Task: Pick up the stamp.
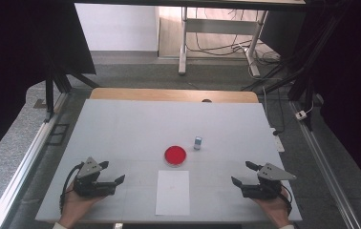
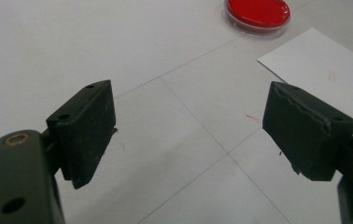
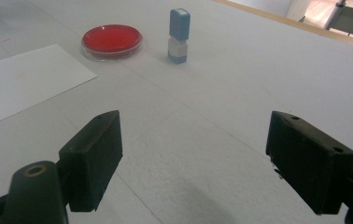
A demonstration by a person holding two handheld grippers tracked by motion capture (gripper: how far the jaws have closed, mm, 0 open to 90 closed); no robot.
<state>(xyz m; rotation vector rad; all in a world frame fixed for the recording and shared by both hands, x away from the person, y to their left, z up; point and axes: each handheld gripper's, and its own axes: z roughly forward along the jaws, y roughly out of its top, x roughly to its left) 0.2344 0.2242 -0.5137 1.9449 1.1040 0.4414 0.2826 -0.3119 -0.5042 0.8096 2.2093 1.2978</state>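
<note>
Left gripper (image 1: 113, 172), right gripper (image 1: 242, 173): jaws apart, empty, near edge. Round red dish (image 1: 175, 155), small blue-capped stamp (image 1: 197, 142) between, farther; white paper sheet (image 1: 173, 192) nearer.

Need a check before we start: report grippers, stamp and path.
Left gripper and right gripper open, empty. Stamp upright beside red dish; paper sheet in front. Nothing in the way.

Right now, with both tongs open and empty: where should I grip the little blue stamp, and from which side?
Grip the stamp around its upper blue body. It stands upright and narrow, so a level pinch across its flat sides should hold. Probably come in with the right tongs, from the side away from the red dish, which sits close beside it.
</note>
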